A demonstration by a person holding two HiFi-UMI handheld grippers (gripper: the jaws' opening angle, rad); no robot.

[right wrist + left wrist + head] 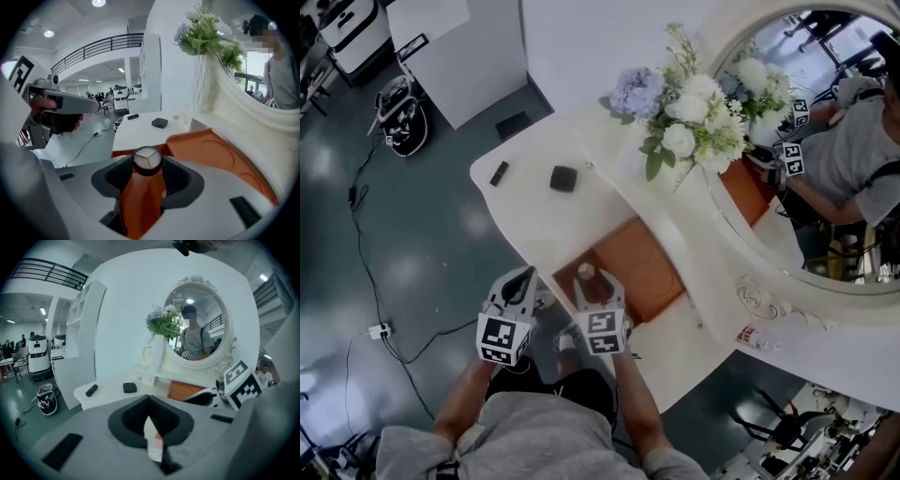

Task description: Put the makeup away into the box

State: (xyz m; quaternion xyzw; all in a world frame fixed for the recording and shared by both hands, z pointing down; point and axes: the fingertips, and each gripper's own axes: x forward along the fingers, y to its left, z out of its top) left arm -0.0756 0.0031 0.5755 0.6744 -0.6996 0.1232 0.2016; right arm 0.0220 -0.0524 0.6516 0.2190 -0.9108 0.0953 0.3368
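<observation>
**Bottle to be set upright in the box**

Near the left edge of the surface [530,220], a tube [499,173] and a compact [563,178] are seen lying apart, neither yet put away. The left gripper [523,281] is held just off the front edge. Its jaws are drawn almost together on a white piece [152,441] with an orange patch; what this is cannot be told. The right gripper [592,283] is clamped on an orange bottle [139,201] just under its cap. The bottle is held cap up at the near corner of the box [652,267], which lies open at the middle of the front edge.

The step in hand is judged to be the lowering of the bottle into the box.
- The near wall should be cleared first, with the bottle kept upright.
- The jaws should be parted only once the base is borne by the box floor, so that the bottle is not dropped or tipped.
- A spot against a wall or in a corner is best chosen, so that room is left for the tube and compact.
- The left gripper is best kept outside the rim, away from the right one.
- The flowers [684,108] at the back edge, right of the box, should be given room.
</observation>
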